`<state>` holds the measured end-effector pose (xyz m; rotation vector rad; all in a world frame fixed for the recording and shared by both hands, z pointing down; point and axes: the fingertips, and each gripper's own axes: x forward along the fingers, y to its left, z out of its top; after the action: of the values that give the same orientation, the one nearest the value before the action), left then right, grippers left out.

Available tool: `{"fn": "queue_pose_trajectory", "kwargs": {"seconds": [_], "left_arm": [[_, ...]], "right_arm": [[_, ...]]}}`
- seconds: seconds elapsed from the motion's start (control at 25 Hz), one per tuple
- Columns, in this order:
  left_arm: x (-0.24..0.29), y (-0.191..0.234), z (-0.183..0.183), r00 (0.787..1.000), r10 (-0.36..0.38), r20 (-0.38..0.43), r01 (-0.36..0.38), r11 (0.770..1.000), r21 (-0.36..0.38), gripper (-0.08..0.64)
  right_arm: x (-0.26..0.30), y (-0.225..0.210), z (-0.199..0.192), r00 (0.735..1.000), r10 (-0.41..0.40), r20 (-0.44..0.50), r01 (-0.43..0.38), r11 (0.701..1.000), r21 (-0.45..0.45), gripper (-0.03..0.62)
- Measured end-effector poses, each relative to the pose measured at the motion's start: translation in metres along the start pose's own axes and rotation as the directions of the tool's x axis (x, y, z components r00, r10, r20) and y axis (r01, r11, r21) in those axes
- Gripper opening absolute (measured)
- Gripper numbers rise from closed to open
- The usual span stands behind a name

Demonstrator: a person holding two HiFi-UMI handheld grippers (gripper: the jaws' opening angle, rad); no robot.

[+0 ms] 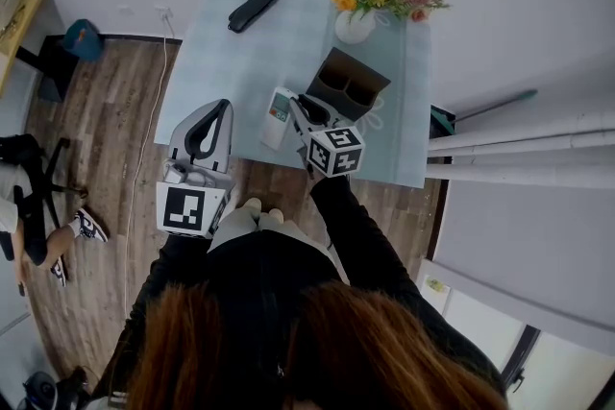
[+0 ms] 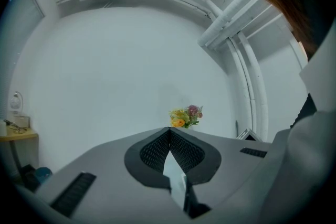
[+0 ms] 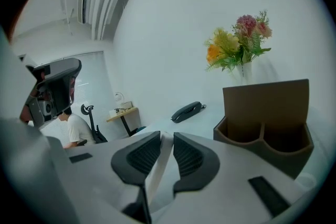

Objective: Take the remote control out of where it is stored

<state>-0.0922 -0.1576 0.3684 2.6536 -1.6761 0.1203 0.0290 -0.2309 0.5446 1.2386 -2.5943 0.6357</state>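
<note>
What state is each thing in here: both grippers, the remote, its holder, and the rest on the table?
right gripper: shut on the white remote control.
left gripper: shut, empty.
white remote control: out of the holder, gripped.
cardboard holder: upright, both compartments look empty.
black handset: lying flat on the table.
flower vase: upright.

The white remote control is slim, with a small pale display near its far end. It is out of the brown two-pocket holder, just left of it, clamped between the right gripper's jaws by the near edge of the worktop.
</note>
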Motion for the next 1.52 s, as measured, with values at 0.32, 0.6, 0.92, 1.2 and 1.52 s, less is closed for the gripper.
{"fn": "queue_pose_trajectory", "kwargs": {"seconds": [0.32, 0.6, 0.92, 1.2, 1.52], "left_arm": [[0.0, 0.0, -0.001, 1.0, 0.007, 0.008, -0.007, 1.0, -0.008, 0.005], [-0.005, 0.003, -0.003, 1.0, 0.017, 0.002, -0.017, 1.0, -0.005, 0.005], [-0.01, 0.004, -0.004, 1.0, 0.021, -0.008, -0.021, 1.0, -0.008, 0.005], [-0.01, 0.002, -0.006, 1.0, 0.005, -0.015, -0.005, 1.0, -0.009, 0.005], [-0.009, -0.003, -0.003, 1.0, -0.013, 0.008, 0.013, 1.0, -0.01, 0.005]], "right_arm": [[0.024, -0.026, -0.01, 0.999, -0.024, -0.047, 0.024, 1.0, -0.008, 0.084], [0.033, -0.03, -0.043, 0.99, -0.049, -0.134, 0.031, 0.991, -0.133, 0.014], [0.03, -0.024, -0.045, 0.989, -0.076, -0.124, 0.056, 0.986, -0.158, 0.014], [0.024, -0.022, -0.024, 0.994, -0.092, -0.062, 0.08, 0.981, -0.175, 0.014], [0.02, -0.02, -0.016, 0.994, -0.102, -0.038, 0.093, 0.978, -0.185, 0.014]]}}
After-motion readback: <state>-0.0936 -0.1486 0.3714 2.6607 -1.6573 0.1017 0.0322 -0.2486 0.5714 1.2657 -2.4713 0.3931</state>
